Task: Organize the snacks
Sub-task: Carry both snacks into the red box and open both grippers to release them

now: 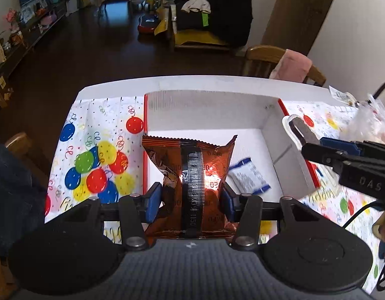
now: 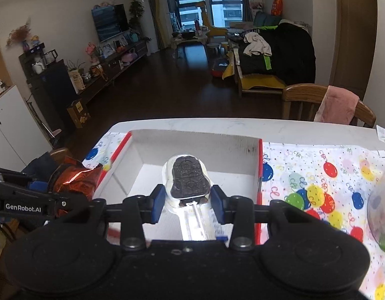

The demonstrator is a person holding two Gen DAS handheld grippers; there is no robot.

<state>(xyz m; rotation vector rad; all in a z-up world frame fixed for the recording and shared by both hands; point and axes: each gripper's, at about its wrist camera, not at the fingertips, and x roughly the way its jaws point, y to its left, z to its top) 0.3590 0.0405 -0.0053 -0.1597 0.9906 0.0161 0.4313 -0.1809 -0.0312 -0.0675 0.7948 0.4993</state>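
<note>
My left gripper (image 1: 192,197) is shut on a shiny brown-orange snack packet (image 1: 192,175), held over the near edge of a white open box (image 1: 207,115) with red rims. A small white and blue packet (image 1: 249,177) lies on the box floor. My right gripper (image 2: 188,198) is shut on a clear-wrapped dark cookie pack (image 2: 188,178), held above the same box (image 2: 192,145). The right gripper also shows at the right of the left wrist view (image 1: 307,135). The left gripper with the brown packet (image 2: 75,177) shows at the left of the right wrist view.
The box stands on a white table (image 1: 192,80) covered by a balloon-print cloth (image 1: 97,155). A clear plastic bag (image 1: 369,122) lies at the right on the cloth. A wooden chair with a pink cloth (image 2: 337,105) stands behind the table.
</note>
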